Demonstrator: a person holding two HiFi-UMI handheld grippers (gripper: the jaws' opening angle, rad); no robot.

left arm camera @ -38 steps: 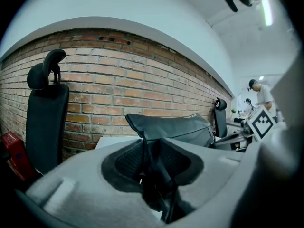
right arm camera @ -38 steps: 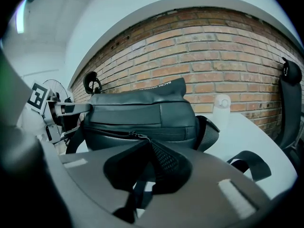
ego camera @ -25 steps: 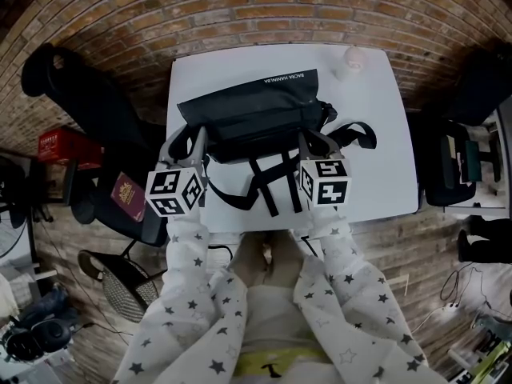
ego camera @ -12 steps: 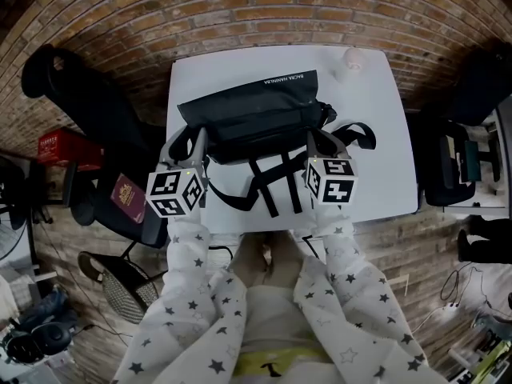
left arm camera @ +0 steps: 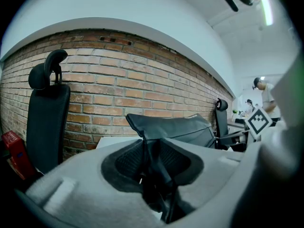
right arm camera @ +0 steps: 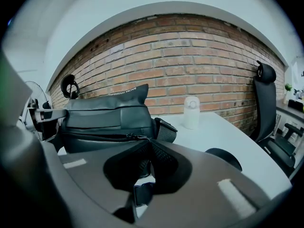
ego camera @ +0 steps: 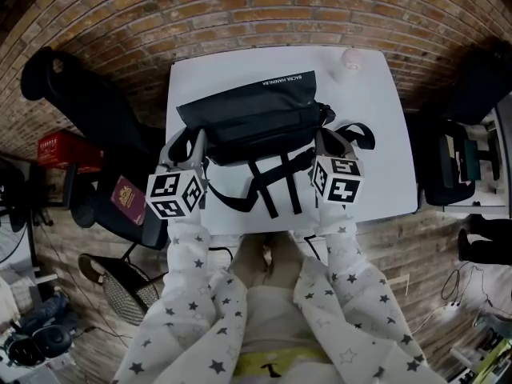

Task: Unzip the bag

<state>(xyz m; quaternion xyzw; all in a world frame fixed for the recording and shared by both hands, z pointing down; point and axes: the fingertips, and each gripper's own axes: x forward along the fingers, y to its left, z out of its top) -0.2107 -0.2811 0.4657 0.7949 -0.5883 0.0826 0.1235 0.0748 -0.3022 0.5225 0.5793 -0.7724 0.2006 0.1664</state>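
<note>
A black bag (ego camera: 256, 114) lies on the white table (ego camera: 376, 134), its straps trailing toward the near edge. My left gripper (ego camera: 194, 138) is at the bag's left end, and in the left gripper view my left gripper (left arm camera: 151, 148) is shut on a black strap with the bag (left arm camera: 175, 127) just beyond. My right gripper (ego camera: 324, 138) is at the bag's right front corner. In the right gripper view my right gripper (right arm camera: 145, 148) is closed at the zipper slider (right arm camera: 136, 137) of the bag (right arm camera: 104, 118), apparently pinching the pull. The zip line runs left from there.
A small white bottle (ego camera: 350, 61) stands at the table's far right, also seen as the bottle (right arm camera: 191, 112) in the right gripper view. Black office chairs (ego camera: 72, 94) flank the table. A red box (ego camera: 68, 146) and a dark red booklet (ego camera: 128, 197) lie at the left. A brick wall is behind.
My right gripper has slid to the right along the bag's front, toward its right end. The left gripper and the bag have stayed put.
</note>
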